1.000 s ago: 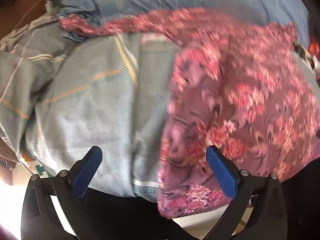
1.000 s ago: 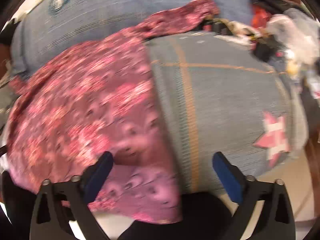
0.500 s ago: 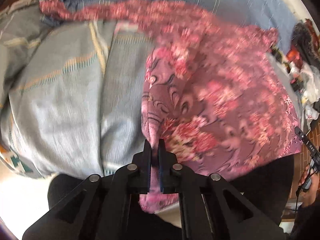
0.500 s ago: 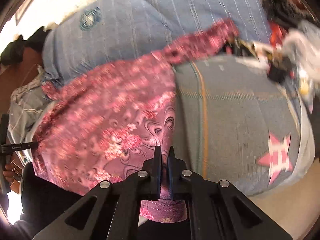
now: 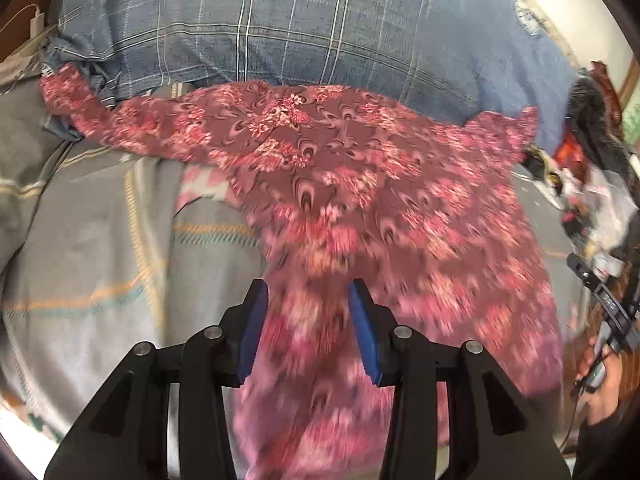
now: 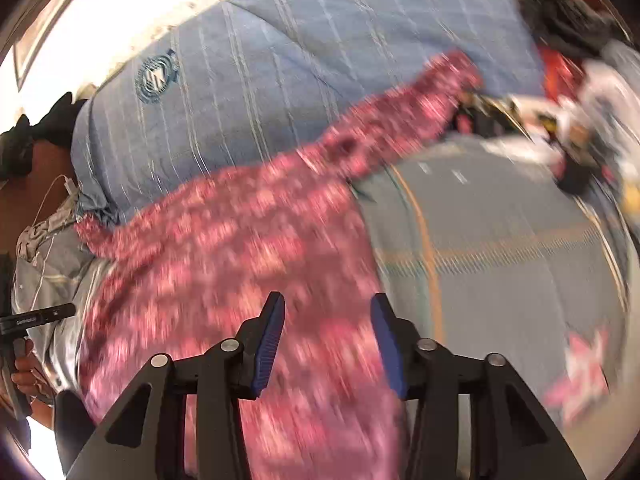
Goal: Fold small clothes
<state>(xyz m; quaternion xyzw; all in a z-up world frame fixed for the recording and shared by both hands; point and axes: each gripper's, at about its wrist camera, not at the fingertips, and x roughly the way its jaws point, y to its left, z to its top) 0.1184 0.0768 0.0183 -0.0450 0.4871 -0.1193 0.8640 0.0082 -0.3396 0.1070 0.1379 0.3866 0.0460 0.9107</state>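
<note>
A pink and maroon floral garment point(image 5: 360, 184) lies spread across the bed with both sleeves stretched out to the sides; it also shows in the right wrist view point(image 6: 248, 248). My left gripper point(image 5: 308, 308) is open, its blue pads standing apart over the garment's lower left hem. My right gripper point(image 6: 326, 320) is open over the lower right hem. The cloth under both grippers is blurred, and neither pair of pads pinches it.
A grey bedsheet point(image 5: 92, 248) with orange and teal stripes covers the bed. A blue checked pillow point(image 5: 280, 28) lies behind the garment. A cluttered pile of items point(image 6: 568, 92) sits at the right. A white charger cable point(image 5: 34, 20) lies far left.
Both grippers were open, then shut on the garment's hem half a second ago. Now both have opened and let the cloth go. The garment lies flatter and more spread out.
</note>
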